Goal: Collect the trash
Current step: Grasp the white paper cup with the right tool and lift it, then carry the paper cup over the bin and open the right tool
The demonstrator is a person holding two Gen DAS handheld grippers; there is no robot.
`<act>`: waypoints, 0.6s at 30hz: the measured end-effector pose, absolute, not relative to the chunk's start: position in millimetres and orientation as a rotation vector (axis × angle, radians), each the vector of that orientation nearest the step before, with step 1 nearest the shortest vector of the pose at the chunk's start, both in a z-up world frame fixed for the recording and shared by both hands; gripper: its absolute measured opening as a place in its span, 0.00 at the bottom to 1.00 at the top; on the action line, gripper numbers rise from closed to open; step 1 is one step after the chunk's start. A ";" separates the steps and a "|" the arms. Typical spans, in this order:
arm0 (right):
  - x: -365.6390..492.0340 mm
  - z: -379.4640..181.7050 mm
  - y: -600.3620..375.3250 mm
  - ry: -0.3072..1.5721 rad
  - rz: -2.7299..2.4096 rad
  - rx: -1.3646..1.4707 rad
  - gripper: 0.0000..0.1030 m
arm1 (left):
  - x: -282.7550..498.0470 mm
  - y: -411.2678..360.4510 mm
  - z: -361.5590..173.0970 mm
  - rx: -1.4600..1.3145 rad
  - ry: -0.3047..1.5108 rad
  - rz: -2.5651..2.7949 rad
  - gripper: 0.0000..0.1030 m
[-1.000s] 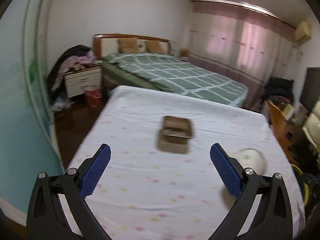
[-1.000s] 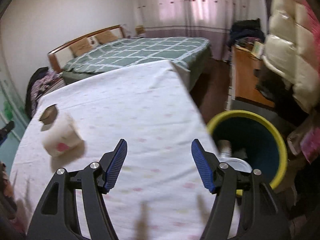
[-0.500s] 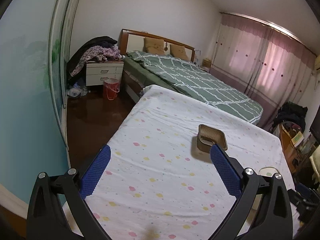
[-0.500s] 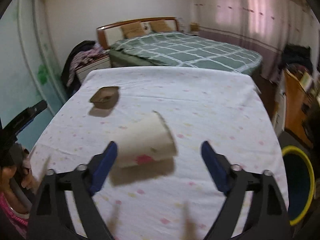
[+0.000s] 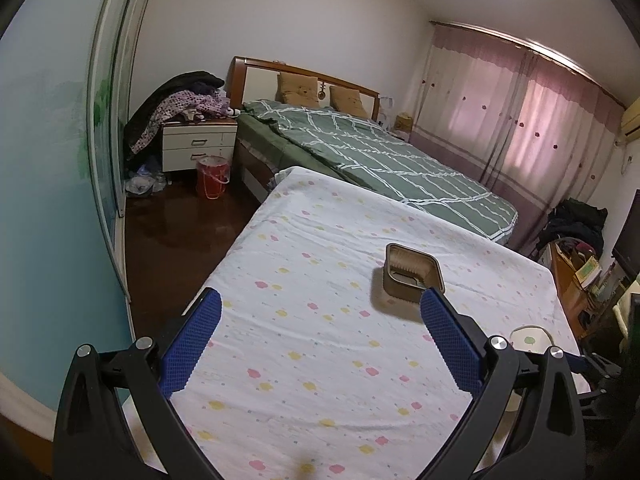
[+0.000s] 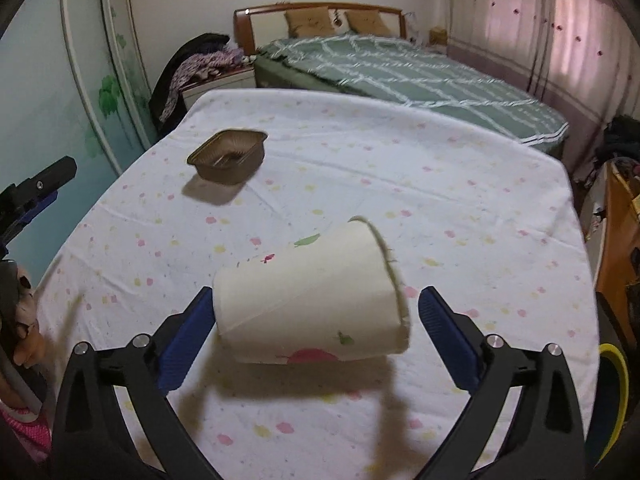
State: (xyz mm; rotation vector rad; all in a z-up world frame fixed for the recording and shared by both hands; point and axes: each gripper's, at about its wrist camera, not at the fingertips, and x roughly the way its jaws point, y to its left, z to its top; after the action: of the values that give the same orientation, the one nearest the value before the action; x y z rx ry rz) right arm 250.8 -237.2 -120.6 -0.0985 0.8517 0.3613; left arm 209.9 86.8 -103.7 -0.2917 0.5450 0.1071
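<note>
A white paper cup (image 6: 312, 300) with a pink and green print lies on its side on the cloth-covered table (image 6: 460, 184). My right gripper (image 6: 316, 296) straddles it, jaws opening wide. The cup's base overlaps the left pad and the right pad stands clear of the rim. A brown foil tray (image 6: 228, 156) sits upright farther back on the left. In the left wrist view, my left gripper (image 5: 320, 298) hovers open over the table with nothing between its fingers. The brown tray (image 5: 412, 276) lies just beyond its right fingertip and the cup (image 5: 530, 334) shows behind that finger.
A bin with a yellow rim (image 6: 612, 360) stands on the floor off the table's right edge. A green-quilted bed (image 5: 380, 160) lies beyond the table. A nightstand (image 5: 198, 146) and a red bucket (image 5: 212, 178) stand by the dark floor on the left.
My right gripper swung from the yellow bin across the table to the paper cup and its jaws widened. The left view rolled, so the brown tray now sits toward its right finger.
</note>
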 end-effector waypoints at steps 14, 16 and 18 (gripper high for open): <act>243.0 -120.5 -244.8 0.834 0.358 -0.052 0.80 | 212.5 80.5 -106.6 -0.274 0.561 0.091 0.95; 238.6 -116.7 -255.9 0.817 0.328 -0.026 0.80 | 212.8 79.4 -107.4 -0.272 0.564 0.088 0.95; 233.7 -113.6 -270.5 0.800 0.286 0.007 0.80 | 213.0 78.6 -107.8 -0.270 0.566 0.084 0.95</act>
State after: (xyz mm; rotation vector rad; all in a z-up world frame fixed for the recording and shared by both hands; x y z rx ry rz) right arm 233.7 -270.5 -113.6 0.0069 0.8002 0.2860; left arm 213.0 78.6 -107.8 -0.2703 0.5663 0.0835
